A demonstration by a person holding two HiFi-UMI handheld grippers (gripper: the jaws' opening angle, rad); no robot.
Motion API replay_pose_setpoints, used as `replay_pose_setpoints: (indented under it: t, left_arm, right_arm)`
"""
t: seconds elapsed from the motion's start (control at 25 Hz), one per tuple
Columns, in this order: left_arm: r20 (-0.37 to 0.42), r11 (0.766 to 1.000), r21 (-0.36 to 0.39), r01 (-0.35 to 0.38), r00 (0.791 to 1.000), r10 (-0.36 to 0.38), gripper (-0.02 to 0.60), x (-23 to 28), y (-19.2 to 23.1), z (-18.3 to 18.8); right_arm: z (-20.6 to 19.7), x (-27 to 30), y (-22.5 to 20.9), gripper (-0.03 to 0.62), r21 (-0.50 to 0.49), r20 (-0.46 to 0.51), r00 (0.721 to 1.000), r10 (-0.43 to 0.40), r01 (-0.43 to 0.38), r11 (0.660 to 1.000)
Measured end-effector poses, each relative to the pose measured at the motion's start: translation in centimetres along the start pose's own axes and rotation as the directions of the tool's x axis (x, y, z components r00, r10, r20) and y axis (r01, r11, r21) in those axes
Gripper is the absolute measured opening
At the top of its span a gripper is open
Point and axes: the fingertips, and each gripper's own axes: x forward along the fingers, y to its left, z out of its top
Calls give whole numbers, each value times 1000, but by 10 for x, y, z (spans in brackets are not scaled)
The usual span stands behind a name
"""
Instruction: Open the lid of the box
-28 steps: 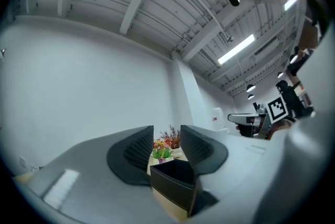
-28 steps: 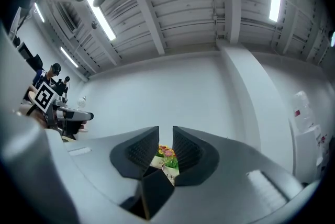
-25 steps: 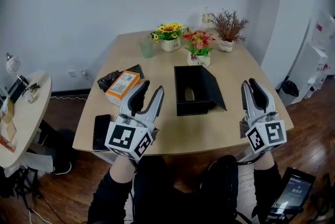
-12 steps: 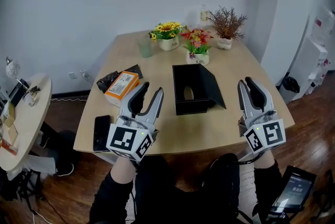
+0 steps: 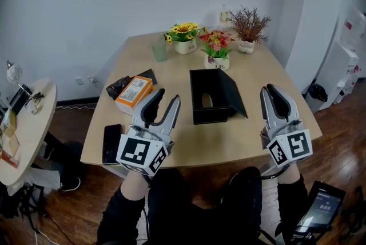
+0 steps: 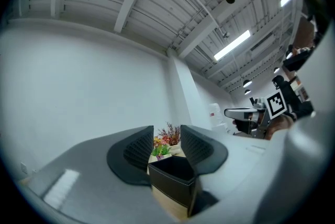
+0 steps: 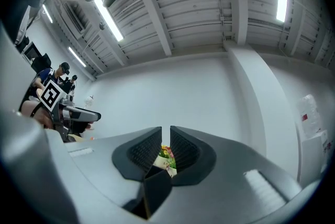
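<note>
The black box (image 5: 211, 117) stands open in the middle of the wooden table (image 5: 183, 143), its lid (image 5: 233, 96) folded out to the right. My left gripper (image 5: 164, 99) hovers near the front edge, left of the box, jaws slightly apart and empty. In the left gripper view the box (image 6: 172, 181) shows low beyond the left gripper (image 6: 167, 142). My right gripper (image 5: 272, 91) is right of the lid, and its jaws are closing with nothing between them. In the right gripper view only a thin slit remains at the right gripper (image 7: 166, 147), with the lid (image 7: 154, 189) beyond.
An orange packet (image 5: 133, 92) and a black bag (image 5: 119, 88) lie left of the box, a phone (image 5: 111, 143) at the front left corner. Three flower pots (image 5: 216, 50) and a green cup (image 5: 160, 52) line the far edge. A small round table (image 5: 26, 123) stands left.
The right gripper's jaws have drawn closer together. Both grippers have stayed almost in place, and the box and lid have not moved.
</note>
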Motion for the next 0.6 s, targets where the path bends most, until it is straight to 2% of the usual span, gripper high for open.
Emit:
replay_pose_setpoints:
  t: [0.6]
  left_arm:
    - [-19,1000,11,11,1000,-11,143,0,-5,-6]
  right_arm:
    - [-5,-2,-1,48,2,-14,1000,-6,6,1000]
